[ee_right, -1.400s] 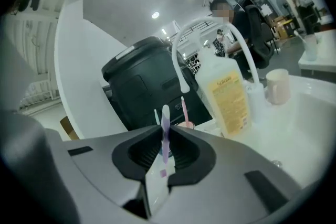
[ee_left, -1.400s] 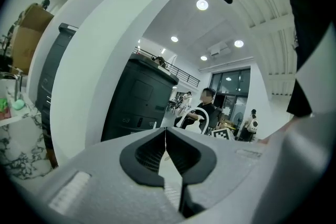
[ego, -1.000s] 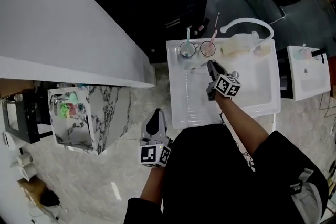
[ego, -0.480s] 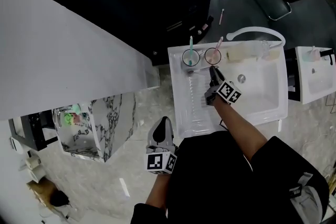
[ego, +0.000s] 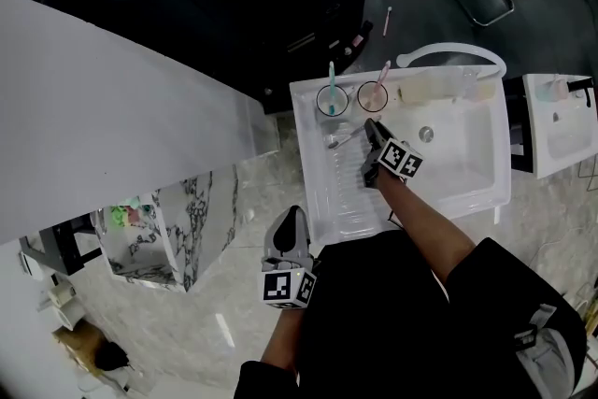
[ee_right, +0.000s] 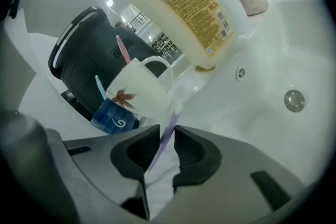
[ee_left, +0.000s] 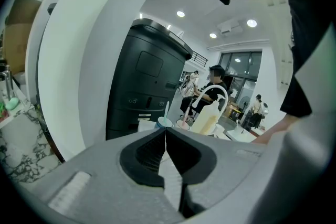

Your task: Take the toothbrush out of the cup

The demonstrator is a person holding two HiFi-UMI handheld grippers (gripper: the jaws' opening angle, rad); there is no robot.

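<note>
One purple toothbrush (ee_right: 164, 138) sat loosely between the right gripper's (ee_right: 167, 126) just-opening jaws, outside the white cup (ee_right: 137, 96), over the sink (ee_right: 262, 60) (left gripper (ee_left: 166, 131) pressed together, empty); released tilted, it might slide into the basin.

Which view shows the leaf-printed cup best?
The right gripper view: the cup is close, leaf print clear. The head view shows only its rim; the left gripper view, a tiny distant shape.
</note>
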